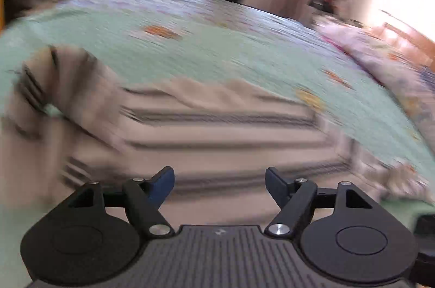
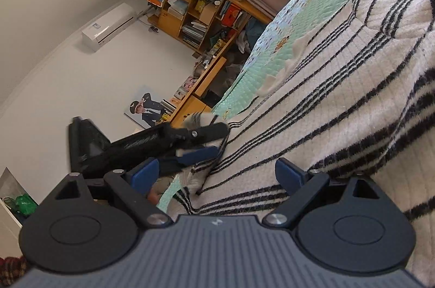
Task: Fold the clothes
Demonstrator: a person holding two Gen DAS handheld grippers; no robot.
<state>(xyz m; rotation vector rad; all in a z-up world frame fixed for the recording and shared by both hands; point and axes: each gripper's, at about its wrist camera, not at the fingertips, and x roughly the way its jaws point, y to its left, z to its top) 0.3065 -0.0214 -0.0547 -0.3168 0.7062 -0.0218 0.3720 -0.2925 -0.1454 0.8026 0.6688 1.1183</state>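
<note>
Mint-green quilted bedspread [image 2: 274, 62] covered the bed, with a wooden bookshelf [image 2: 195, 16] against the wall behind. On it lay the cream knitted sweater with black stripes [image 1: 217, 130], my one garment to fold. I judged the fold barely begun: one sleeve lay flopped over at the side, the body lay flat. Its long axis seemed to run away from my left claw [image 1: 219, 186], stripes crossing it. Left claw stood apart, holding nothing; right claw [image 2: 217, 176] stood apart over the sweater's edge

Both grippers — left [image 1: 219, 186], right [image 2: 217, 176] — fingers spread, gripping nothing.
</note>
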